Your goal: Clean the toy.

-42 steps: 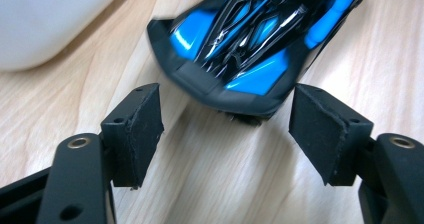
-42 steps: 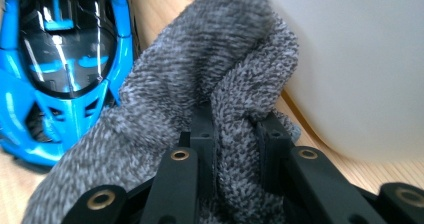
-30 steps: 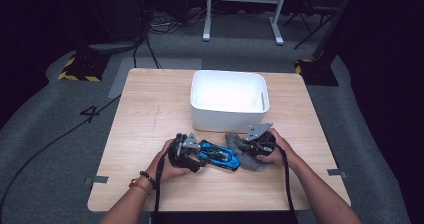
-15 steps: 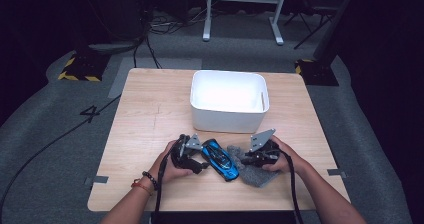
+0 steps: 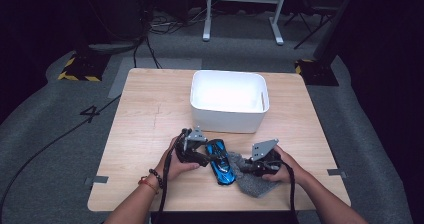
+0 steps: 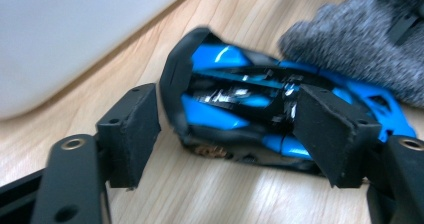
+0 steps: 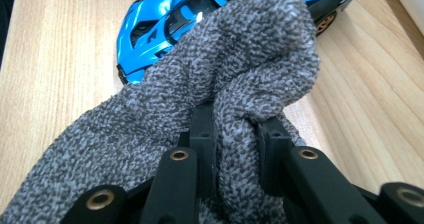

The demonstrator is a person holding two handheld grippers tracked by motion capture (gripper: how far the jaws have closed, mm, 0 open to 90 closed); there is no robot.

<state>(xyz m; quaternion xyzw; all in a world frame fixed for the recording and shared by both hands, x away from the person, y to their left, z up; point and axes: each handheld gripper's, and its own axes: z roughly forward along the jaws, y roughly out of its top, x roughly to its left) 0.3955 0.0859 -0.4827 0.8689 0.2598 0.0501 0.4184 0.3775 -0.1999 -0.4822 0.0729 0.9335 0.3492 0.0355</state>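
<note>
A blue and black toy car (image 5: 220,163) lies on the wooden table (image 5: 145,119), its length running roughly from the bin toward the front edge. My left gripper (image 5: 207,156) holds it from the left. In the left gripper view the two pads bracket the car (image 6: 225,104) near one end, with my left gripper (image 6: 232,134) shut on it. My right gripper (image 5: 245,171) is to the car's right, shut on a bunched grey knitted cloth (image 5: 255,186). In the right gripper view the cloth (image 7: 240,69) bulges past my right gripper (image 7: 235,134) and drapes against the car (image 7: 150,29).
A white rectangular bin (image 5: 225,121) stands just behind the car at the table's middle back. Its wall (image 6: 60,34) is close to my left gripper. Bare wood lies on the table's left and right. Cables and stands sit on the dark floor beyond.
The car has swung from lying crosswise to pointing toward the front edge. My right gripper has slid right and nearer the front edge with the cloth. The left hand has barely moved.
</note>
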